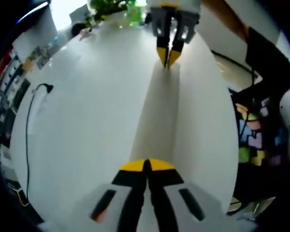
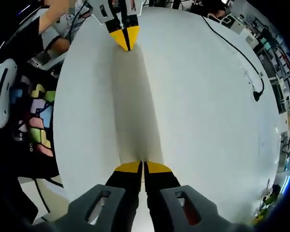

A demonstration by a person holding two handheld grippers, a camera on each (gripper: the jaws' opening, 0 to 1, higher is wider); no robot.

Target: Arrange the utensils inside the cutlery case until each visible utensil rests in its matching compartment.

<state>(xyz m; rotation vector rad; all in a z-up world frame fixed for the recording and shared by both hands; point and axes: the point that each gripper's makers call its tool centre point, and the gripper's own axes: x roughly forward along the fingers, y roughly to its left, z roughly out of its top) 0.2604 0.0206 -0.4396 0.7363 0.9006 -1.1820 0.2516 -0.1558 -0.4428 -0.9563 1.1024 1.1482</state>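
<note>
Over the white counter (image 1: 87, 125), the left tool (image 1: 147, 166) and right tool (image 2: 143, 167) face each other, each with jaws pressed together, gripping nothing; a black cable (image 1: 28, 125) lies on the counter beside them.

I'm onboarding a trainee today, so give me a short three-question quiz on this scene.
1. True or false: the jaws of the left tool are closed together.
2. What lies on the white table? A) a black cable B) a red cup C) a plate
3. Fill in: the right tool points toward the ___ tool.
Key: 1 true; 2 A; 3 left.
</note>
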